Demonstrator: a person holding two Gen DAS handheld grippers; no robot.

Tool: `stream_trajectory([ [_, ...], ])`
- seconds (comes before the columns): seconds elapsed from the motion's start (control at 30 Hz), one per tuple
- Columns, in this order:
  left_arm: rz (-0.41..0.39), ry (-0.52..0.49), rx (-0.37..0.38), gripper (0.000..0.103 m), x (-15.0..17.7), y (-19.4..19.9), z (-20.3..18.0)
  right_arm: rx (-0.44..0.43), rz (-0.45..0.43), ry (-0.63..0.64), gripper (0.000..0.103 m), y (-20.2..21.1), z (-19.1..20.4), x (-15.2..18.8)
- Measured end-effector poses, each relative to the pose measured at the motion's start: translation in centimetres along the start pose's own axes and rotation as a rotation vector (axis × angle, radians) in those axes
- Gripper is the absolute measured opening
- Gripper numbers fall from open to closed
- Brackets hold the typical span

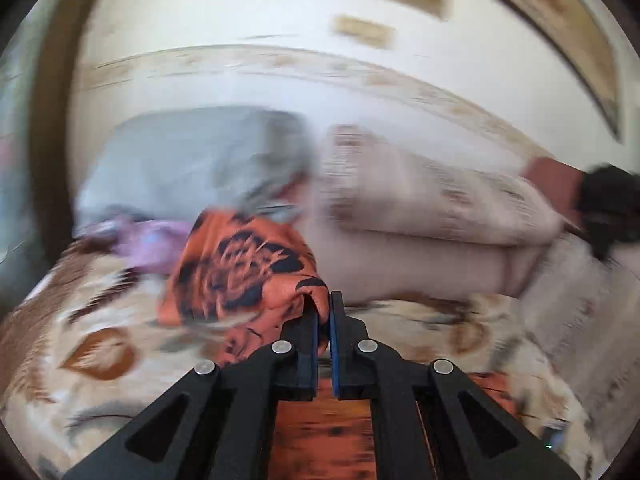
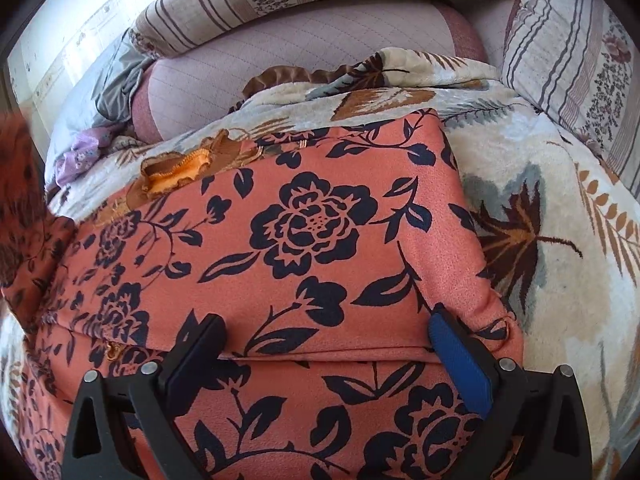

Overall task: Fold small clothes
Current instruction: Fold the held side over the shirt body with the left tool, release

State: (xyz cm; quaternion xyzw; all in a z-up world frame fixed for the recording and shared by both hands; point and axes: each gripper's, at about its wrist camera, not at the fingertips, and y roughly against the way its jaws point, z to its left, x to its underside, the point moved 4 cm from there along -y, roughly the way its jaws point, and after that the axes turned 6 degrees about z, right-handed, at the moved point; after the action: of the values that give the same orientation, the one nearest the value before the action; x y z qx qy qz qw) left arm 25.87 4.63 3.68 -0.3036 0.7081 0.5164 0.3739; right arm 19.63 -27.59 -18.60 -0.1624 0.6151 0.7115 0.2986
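Garment: orange floral cloth [image 2: 304, 232] spread on the leaf-print blanket [image 2: 560, 248], its far and right edges lying flat.
Room: bare blanket to the right; striped pillows [image 2: 568, 60] behind.
Left gripper [image 1: 323, 312]: pinched tight on a lifted cloth corner (blurred view).
Right gripper [image 2: 326, 340]: spread wide, fingertips resting on the cloth.
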Motion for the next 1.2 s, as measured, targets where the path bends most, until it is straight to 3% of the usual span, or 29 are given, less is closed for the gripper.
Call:
stream_trajectory([
  [0.07, 0.029, -0.065, 0.095, 0.006, 1.3, -1.2, -6.5, -0.031, -0.008, -0.02, 0.103, 0.2, -0.3, 0.0],
  [0.13, 0.098, -0.113, 0.126, 0.012, 3.9, -3.9, -10.8, -0.063, -0.016, -0.04, 0.103, 0.3, -0.6, 0.0],
  [0.2, 0.268, -0.173, 0.138, 0.064, 8.1, -7.9, -13.4, -0.107, -0.02, -0.066, 0.103, 0.7, -1.0, -0.1],
  [0.23, 0.358, -0.174, 0.111, 0.066, 10.4, -9.7, -13.3, -0.14, -0.021, -0.088, 0.103, 1.0, -1.3, -0.2],
  [0.27, 0.439, -0.161, 0.07, 0.066, 12.6, -11.0, -12.4, -0.183, -0.011, -0.121, 0.102, 1.5, -1.8, -0.2],
  [0.3, 0.466, -0.142, 0.043, 0.066, 13.9, -11.1, -11.5, -0.224, 0.002, -0.161, 0.102, 2.1, -2.4, -0.2],
  [0.43, 0.413, 0.03, -0.044, 0.068, 15.9, -8.2, -3.8, -0.373, 0.011, -0.33, 0.102, 4.7, -5.3, -0.1],
  [0.53, 0.371, 0.133, -0.149, 0.073, 16.7, -6.4, 2.1, -0.481, 0.007, -0.398, 0.102, 5.4, -5.8, -1.9],
  [0.6, 0.381, 0.182, -0.2, 0.073, 17.9, -6.3, 5.2, -0.492, 0.026, -0.41, 0.102, 4.6, -5.5, -3.6],
  [0.63, 0.395, 0.2, -0.22, 0.073, 18.6, -6.6, 6.5, -0.43, 0.04, -0.398, 0.102, 3.8, -5.3, -4.2],
  [0.67, 0.412, 0.215, -0.231, 0.073, 19.3, -7.1, 7.4, -0.365, 0.063, -0.382, 0.098, 2.6, -5.0, -4.8],
  [0.73, 0.458, 0.228, -0.237, 0.073, 20.8, -8.0, 8.4, -0.318, 0.191, -0.318, 0.075, -0.3, -3.8, -5.2],
  [0.8, 0.469, 0.221, -0.218, 0.076, 22.2, -8.6, 9.2, -0.149, 0.263, -0.169, 0.033, -1.6, -1.8, -5.2],
  [0.87, 0.432, 0.193, -0.204, 0.077, 22.3, -8.3, 9.2, -0.096, 0.268, -0.072, 0.015, -0.7, 0.0, -5.9],
  [0.97, 0.439, 0.21, -0.201, 0.076, 21.7, -7.9, 9.2, -0.006, 0.134, 0.031, 0.015, 3.2, 2.0, -7.7],
  [1.03, 0.379, 0.241, -0.203, 0.076, 20.5, -6.4, 9.4, 0.055, 0.123, 0.028, 0.021, 2.8, 1.5, -7.5],
  [1.07, 0.335, 0.245, -0.193, 0.077, 19.5, -5.8, 9.2, 0.115, 0.157, 0.035, 0.038, 1.3, 0.8, -6.9],
  [1.1, 0.31, 0.235, -0.189, 0.078, 18.7, -5.5, 9.0, 0.171, 0.24, 0.029, 0.074, -1.0, -0.2, -5.8],
  [1.13, 0.302, 0.217, -0.19, 0.08, 18.2, -5.6, 8.7, 0.178, 0.337, -0.009, 0.082, -3.1, -1.1, -4.7],
  [1.2, 0.359, 0.147, -0.214, 0.085, 18.8, -7.3, 8.4, 0.079, 0.251, -0.116, 0.082, -1.7, -2.1, -4.8],
])
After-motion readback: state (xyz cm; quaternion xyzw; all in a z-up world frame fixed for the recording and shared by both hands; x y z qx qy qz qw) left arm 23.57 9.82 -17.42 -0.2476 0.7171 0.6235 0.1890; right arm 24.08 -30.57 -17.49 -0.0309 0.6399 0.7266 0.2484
